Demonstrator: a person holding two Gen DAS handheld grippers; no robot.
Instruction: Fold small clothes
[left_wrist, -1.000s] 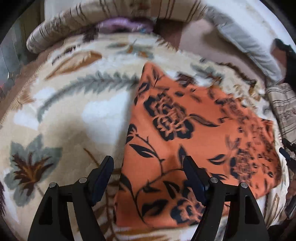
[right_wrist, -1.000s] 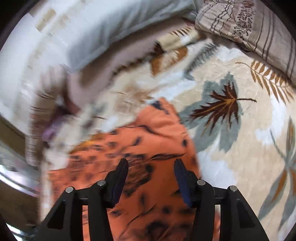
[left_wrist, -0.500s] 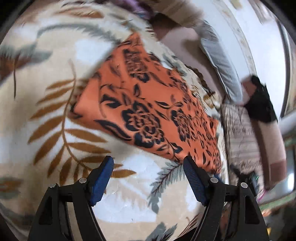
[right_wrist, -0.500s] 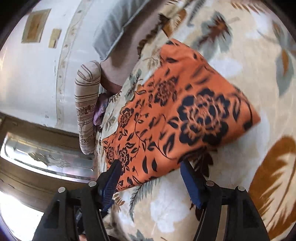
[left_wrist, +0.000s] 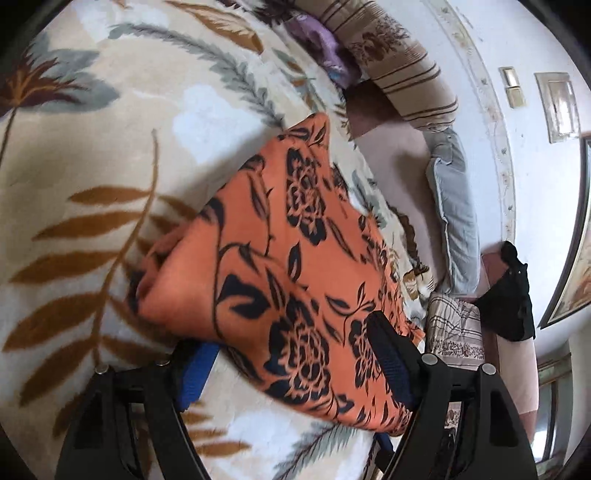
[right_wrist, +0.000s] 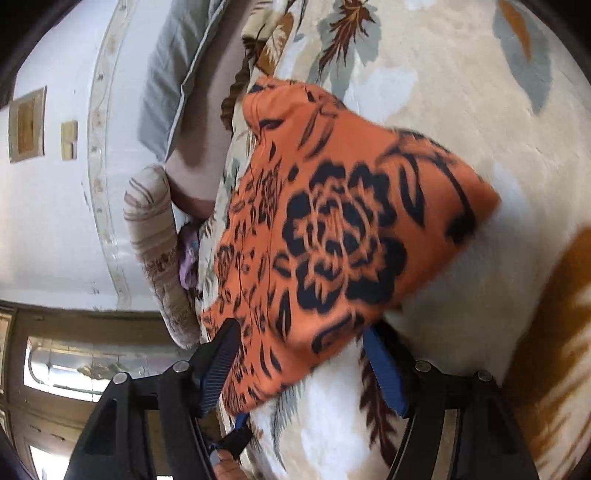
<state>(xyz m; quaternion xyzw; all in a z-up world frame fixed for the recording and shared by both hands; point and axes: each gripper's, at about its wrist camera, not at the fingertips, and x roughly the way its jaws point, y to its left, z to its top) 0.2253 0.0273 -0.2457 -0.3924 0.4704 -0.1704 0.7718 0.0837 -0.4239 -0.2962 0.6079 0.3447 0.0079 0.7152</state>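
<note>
A folded orange cloth with black flowers (left_wrist: 295, 240) lies on a cream leaf-print blanket (left_wrist: 110, 147). My left gripper (left_wrist: 291, 343) straddles the cloth's near edge. Its left blue pad (left_wrist: 195, 369) is tucked under the fabric and its right finger (left_wrist: 388, 354) rests above it, jaws wide and not pressing. In the right wrist view the same cloth (right_wrist: 332, 221) fills the middle of the blanket (right_wrist: 480, 92). My right gripper (right_wrist: 301, 332) straddles another edge, left finger (right_wrist: 221, 354) over the fabric and right pad (right_wrist: 384, 373) beneath, also wide apart.
A striped pillow (left_wrist: 399, 62), a purple garment (left_wrist: 321, 44) and a grey pillow (left_wrist: 454, 206) lie along the white wall. A striped folded fabric (left_wrist: 458, 325) and a black item (left_wrist: 509, 295) sit past the cloth. The blanket spreads wide around the cloth.
Both grippers rolled and came down to the cloth's edges. Each now has one finger under the fabric and one over it. The right jaws stand wider than a second ago.
</note>
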